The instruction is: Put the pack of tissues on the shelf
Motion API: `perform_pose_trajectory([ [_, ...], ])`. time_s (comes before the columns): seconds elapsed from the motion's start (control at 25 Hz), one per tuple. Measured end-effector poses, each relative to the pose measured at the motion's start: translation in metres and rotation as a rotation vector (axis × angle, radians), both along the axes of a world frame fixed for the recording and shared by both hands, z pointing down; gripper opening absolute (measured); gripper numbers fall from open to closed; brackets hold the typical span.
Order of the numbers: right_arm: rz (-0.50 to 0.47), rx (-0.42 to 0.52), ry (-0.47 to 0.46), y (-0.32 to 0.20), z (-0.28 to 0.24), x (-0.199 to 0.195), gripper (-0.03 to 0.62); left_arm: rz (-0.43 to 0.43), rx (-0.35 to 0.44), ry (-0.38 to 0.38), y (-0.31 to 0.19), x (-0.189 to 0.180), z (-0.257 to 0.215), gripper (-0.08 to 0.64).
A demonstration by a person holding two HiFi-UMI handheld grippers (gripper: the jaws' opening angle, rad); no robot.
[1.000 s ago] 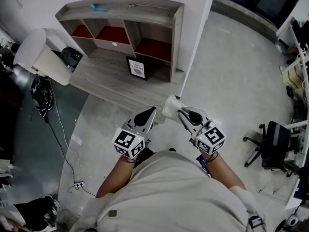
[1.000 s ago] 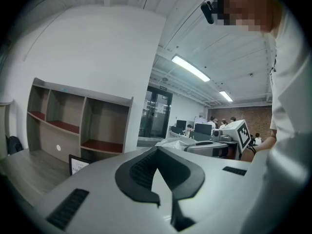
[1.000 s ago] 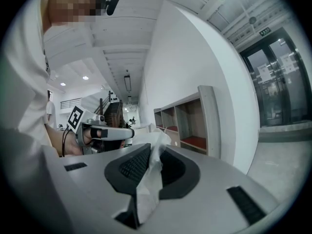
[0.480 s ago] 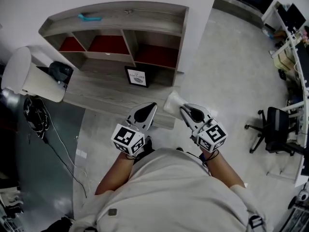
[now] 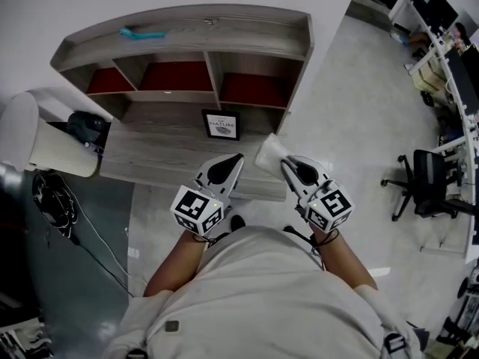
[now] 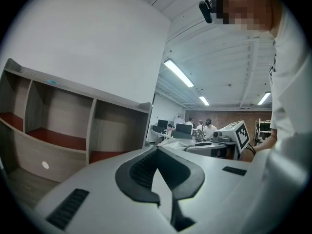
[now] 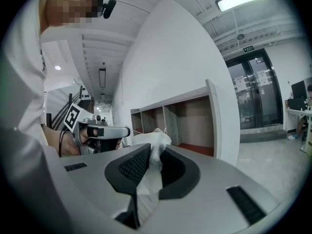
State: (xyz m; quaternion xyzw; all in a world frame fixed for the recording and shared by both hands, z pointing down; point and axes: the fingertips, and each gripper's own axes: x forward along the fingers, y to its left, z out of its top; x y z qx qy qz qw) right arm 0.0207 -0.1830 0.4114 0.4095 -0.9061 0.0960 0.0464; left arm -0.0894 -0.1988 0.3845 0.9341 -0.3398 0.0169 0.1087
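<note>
The pack of tissues is a white, crumpled soft pack held out in front of my body, above the shelf's low front deck. My right gripper is shut on it; in the right gripper view the white wrapper is pinched between the dark pads. My left gripper hangs beside it to the left, shut with nothing in it. The wooden shelf has three red-floored compartments against the white wall, and shows ahead in both gripper views.
A framed sign leans on the shelf's low deck. A teal object lies on the shelf top. A white rounded object and cables are at the left. A black office chair and desks stand at the right.
The shelf has come closer and more square in the head view as the person stepped toward it. Both grippers keep their pose; the right one still holds the pack.
</note>
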Motion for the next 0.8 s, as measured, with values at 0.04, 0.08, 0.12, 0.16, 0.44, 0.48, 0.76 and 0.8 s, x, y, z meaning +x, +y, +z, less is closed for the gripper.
perform_pose_trajectory([
  [0.04,0.007,0.002,0.002,-0.001,-0.001,-0.005,0.06,0.008,0.002,0.0,-0.001,-0.005,-0.001,0.015],
  [0.08,0.014,0.003,0.004,-0.001,-0.001,-0.011,0.058,0.015,0.003,0.001,-0.002,-0.01,-0.001,0.015],
  [0.12,0.019,0.005,0.006,-0.002,-0.002,-0.016,0.058,0.022,0.003,0.001,-0.003,-0.016,-0.001,0.015],
  [0.16,0.024,0.005,0.007,-0.002,-0.001,-0.021,0.058,0.028,0.003,0.001,-0.003,-0.02,0.0,0.015],
  [0.44,0.066,0.01,0.024,-0.008,0.002,-0.035,0.06,0.06,-0.003,-0.007,-0.004,-0.041,0.007,0.015],
  [0.48,0.068,0.008,0.028,-0.008,0.003,-0.036,0.058,0.061,-0.004,-0.008,-0.004,-0.043,0.008,0.015],
  [0.76,0.093,0.007,0.027,-0.023,0.008,-0.033,0.058,0.056,0.003,-0.016,-0.02,-0.043,0.012,0.015],
  [0.8,0.094,0.007,0.024,-0.026,0.008,-0.032,0.058,0.054,0.007,-0.019,-0.023,-0.042,0.012,0.015],
])
